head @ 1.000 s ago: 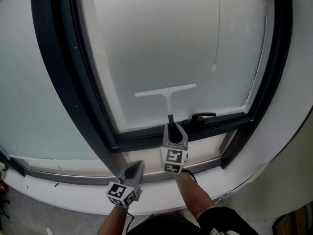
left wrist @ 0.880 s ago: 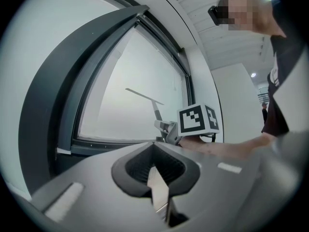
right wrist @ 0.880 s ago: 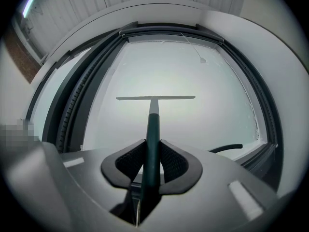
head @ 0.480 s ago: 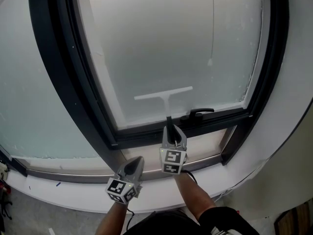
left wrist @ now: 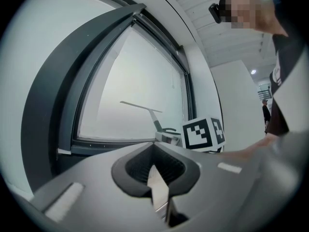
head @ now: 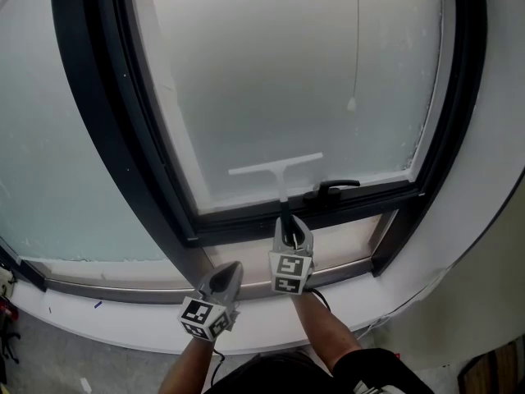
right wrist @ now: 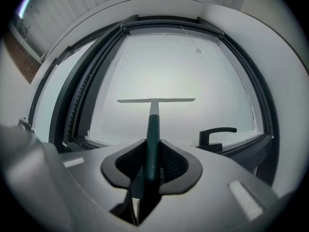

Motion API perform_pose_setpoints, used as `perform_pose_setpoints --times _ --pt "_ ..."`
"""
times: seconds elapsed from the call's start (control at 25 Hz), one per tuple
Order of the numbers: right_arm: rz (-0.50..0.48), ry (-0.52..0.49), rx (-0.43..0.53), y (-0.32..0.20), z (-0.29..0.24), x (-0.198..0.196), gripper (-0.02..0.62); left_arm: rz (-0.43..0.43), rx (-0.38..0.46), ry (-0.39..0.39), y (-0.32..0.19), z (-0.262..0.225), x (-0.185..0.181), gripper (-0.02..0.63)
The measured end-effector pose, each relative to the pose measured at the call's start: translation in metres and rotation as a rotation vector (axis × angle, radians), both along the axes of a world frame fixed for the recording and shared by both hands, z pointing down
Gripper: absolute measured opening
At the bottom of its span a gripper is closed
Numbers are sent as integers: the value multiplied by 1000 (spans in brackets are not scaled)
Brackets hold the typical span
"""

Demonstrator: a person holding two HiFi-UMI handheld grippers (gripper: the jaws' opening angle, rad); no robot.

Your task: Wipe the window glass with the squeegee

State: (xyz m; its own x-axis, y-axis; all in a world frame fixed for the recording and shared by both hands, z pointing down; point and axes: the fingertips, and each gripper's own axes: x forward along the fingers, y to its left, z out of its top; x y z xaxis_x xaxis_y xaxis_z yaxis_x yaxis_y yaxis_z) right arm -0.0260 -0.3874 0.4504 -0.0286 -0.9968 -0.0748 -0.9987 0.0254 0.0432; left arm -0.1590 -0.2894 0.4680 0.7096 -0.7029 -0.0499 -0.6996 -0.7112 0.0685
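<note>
1. Your right tool (right wrist: 147, 167) pinches the squeegee (right wrist: 154, 111) by its dark handle, with the blade straight ahead, low on the window glass (right wrist: 169, 66).
2. Your left tool (left wrist: 157, 170) is pressed together, empty.
3. The squeegee looks light and stiff, and its slim handle could twist, so grip firmly.

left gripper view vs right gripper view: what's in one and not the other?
Only the left gripper view: the left gripper with its jaws shut on nothing, the other gripper's marker cube, and the person at the right edge.
Only the right gripper view: the right gripper clamped on the squeegee by its dark handle.
Both: the squeegee's blade against the window glass, low in the pane, inside the dark frame.
</note>
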Motion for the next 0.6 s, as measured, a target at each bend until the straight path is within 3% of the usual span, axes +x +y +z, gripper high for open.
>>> perform_pose_setpoints --times 0.6 --pt "-83 1 -58 3 26 1 96 -114 -34 26 1 1 6 -2"
